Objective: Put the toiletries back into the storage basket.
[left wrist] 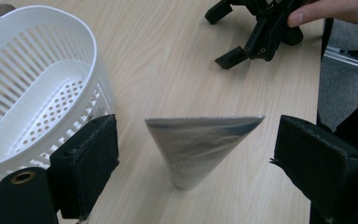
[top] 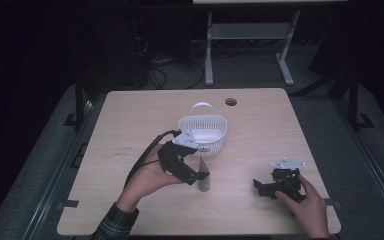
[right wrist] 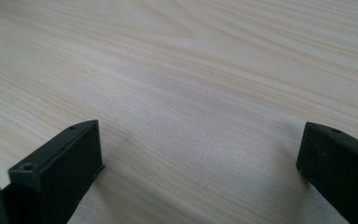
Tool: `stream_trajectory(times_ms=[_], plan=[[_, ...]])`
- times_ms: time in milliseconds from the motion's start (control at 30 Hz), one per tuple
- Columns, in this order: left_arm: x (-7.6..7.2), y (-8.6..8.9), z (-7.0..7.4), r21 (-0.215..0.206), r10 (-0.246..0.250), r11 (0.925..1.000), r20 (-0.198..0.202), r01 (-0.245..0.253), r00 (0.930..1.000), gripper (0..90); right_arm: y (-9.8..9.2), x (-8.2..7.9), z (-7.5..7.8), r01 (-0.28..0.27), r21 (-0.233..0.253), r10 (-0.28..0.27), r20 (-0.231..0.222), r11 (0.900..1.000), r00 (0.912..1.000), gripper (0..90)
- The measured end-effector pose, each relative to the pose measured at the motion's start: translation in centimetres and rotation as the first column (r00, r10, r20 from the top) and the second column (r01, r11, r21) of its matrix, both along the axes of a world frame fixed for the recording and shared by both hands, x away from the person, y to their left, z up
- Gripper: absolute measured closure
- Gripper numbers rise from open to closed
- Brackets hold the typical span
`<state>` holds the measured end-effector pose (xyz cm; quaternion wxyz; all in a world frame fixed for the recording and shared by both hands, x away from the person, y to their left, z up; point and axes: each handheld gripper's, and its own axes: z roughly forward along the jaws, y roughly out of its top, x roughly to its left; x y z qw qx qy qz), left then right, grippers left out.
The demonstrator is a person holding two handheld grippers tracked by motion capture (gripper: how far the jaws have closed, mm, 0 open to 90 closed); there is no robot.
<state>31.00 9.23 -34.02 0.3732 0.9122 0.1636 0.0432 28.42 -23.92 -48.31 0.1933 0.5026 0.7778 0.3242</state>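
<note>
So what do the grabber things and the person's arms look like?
Both grippers, left gripper and right gripper, are black with two blocky jaws and a grey three-cornered plate on top. A black cable trails from the left one. The left arm wears a dark plaid sleeve.

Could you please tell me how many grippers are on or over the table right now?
2: the left gripper is at the standing tube beside the white basket; the right gripper rests near the table's right edge.
</note>
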Motion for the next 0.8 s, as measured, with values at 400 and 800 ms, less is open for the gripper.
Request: stream_trajectory(times_ms=[400, 800], plan=[[0.1, -1.5, -0.9, 0.002, 0.000, 1.0000, -0.012, 0.000, 0.9999, 13.1, 0.0, 0.0, 0.0, 0.000, 0.001, 0.000, -0.001, 1.000, 1.0000, 0.0], [0.2, -2.1, -1.6, 0.021, -0.001, 0.9998, -0.011, 0.002, 0.9999, 16.5, 0.0, 0.0, 0.0, -0.001, 0.000, 0.001, -0.002, 1.000, 1.0000, 0.0]])
